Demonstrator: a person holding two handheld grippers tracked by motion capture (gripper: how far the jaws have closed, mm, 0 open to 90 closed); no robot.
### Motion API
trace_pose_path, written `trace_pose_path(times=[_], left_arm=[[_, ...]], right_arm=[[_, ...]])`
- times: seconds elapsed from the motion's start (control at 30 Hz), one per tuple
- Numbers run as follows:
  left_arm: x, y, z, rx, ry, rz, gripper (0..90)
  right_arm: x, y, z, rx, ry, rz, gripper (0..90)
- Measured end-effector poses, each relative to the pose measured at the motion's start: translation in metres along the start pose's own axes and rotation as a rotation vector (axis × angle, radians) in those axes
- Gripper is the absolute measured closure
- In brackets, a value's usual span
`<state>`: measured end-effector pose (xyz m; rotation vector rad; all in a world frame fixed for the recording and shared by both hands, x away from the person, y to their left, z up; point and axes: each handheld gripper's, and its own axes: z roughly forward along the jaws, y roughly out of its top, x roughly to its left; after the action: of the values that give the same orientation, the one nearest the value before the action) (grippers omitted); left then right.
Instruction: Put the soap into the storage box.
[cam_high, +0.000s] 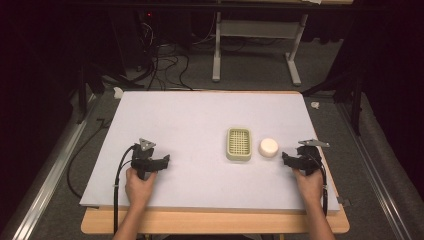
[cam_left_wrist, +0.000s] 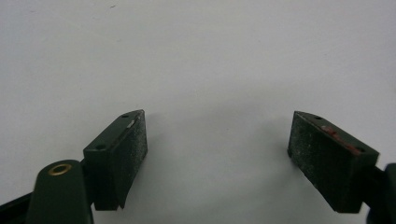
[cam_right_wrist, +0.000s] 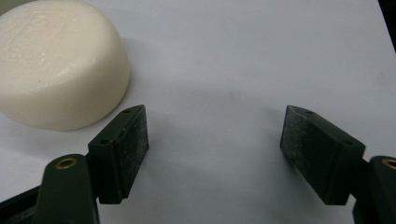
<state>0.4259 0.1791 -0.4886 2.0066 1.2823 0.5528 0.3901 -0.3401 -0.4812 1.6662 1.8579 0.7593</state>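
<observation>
Both hand-held grippers, left (cam_high: 165, 161) and right (cam_high: 286, 158), gape empty; soap (cam_high: 268, 147) near right one, open mat (cam_high: 190, 115) between.

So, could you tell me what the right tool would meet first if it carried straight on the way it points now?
Probably the soap. The right tool points left across the white sheet towards it, though in its own view the soap sits left of the open jaws, so it might just clip the edge.

Place: looks to me like a lab or test room — dark, curtained.
Floor: I see tangled cables (cam_high: 165, 62) on grey carpet.
Furniture: a white-covered table (cam_high: 200, 110) — metal desk frame (cam_high: 255, 45) behind it.
</observation>
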Motion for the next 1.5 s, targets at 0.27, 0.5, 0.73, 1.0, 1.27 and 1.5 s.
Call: trace_pose_path(times=[0.27,0.5,0.73,1.0,1.27,1.5], left_arm=[[0.000,0.000,0.000,0.000,0.000,-0.001,20.2],[0.000,0.000,0.000,0.000,-0.001,-0.001,20.2],[0.000,0.000,0.000,0.000,-0.001,-0.001,20.2],[0.000,0.000,0.000,0.000,-0.002,-0.003,20.2],[0.000,0.000,0.000,0.000,-0.002,-0.003,20.2],[0.000,0.000,0.000,0.000,-0.002,-0.003,20.2]], right_arm=[[0.000,0.001,-0.001,0.005,0.008,-0.009,22.8],[0.000,0.001,-0.008,-0.010,0.019,0.018,19.2],[0.007,-0.001,-0.020,-0.040,0.058,-0.001,18.2],[0.017,-0.003,-0.036,-0.090,0.101,-0.025,18.1],[0.030,-0.009,-0.043,-0.104,0.152,-0.052,16.0],[0.041,-0.011,-0.047,-0.119,0.163,-0.065,15.6]])
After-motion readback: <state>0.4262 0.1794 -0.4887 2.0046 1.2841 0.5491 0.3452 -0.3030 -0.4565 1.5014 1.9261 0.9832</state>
